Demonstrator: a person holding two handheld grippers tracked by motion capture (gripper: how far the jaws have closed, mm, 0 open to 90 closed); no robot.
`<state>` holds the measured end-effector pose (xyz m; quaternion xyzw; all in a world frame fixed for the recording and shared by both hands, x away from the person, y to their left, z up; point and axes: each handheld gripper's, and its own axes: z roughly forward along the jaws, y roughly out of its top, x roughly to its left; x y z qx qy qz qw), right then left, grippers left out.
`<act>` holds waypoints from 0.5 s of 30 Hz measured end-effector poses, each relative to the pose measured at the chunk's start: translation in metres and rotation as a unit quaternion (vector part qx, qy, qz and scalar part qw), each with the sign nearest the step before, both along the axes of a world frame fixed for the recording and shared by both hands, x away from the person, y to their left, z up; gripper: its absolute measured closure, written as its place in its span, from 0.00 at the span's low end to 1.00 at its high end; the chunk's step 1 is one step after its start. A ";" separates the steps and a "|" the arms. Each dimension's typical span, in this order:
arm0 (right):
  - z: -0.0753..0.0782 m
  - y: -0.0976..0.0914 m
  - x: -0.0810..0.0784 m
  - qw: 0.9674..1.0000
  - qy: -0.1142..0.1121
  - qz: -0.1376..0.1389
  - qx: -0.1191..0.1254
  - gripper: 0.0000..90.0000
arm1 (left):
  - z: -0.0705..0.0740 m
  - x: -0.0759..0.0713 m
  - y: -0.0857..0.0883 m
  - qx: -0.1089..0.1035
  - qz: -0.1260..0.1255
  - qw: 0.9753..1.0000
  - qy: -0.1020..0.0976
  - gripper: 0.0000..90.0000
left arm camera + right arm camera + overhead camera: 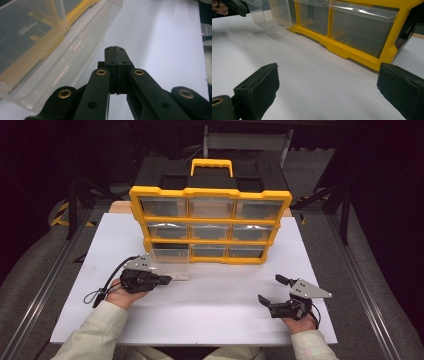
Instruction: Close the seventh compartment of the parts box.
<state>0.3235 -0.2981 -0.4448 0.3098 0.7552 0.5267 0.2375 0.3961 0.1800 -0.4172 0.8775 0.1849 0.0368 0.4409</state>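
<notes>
A yellow organiser [210, 195] with clear drawers stands upright on the white board [210, 315]. Its bottom-left drawer [170, 262] is pulled far out and looks empty. My left gripper [166, 280] lies just in front of that drawer's front wall, shut with nothing between its jaws. In the left gripper view the closed tips [115, 48] sit to the right of the clear drawer [75, 50], a little apart from it. My right gripper [269, 288] rests at the board's front right, open and empty. The right gripper view has its jaws [329, 82] wide apart, facing the organiser [352, 47] and the pulled-out drawer [272, 15].
The organiser has a black top and a yellow handle [211, 166]. Its other drawers [210, 231] are pushed in. Bare white board lies between the two grippers. Grey floor and metal rails [45, 270] flank the board, with dark frame legs behind.
</notes>
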 end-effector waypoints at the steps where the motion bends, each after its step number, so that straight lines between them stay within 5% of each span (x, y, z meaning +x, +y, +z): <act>1: 0.000 0.000 0.000 1.000 0.000 0.000 -0.001 0.05 | -0.001 0.000 0.000 0.003 0.002 1.000 0.000 0.99; 15: 0.000 0.001 0.001 1.000 0.002 0.000 -0.002 0.05 | -0.003 0.005 0.001 0.009 0.027 1.000 -0.008 0.99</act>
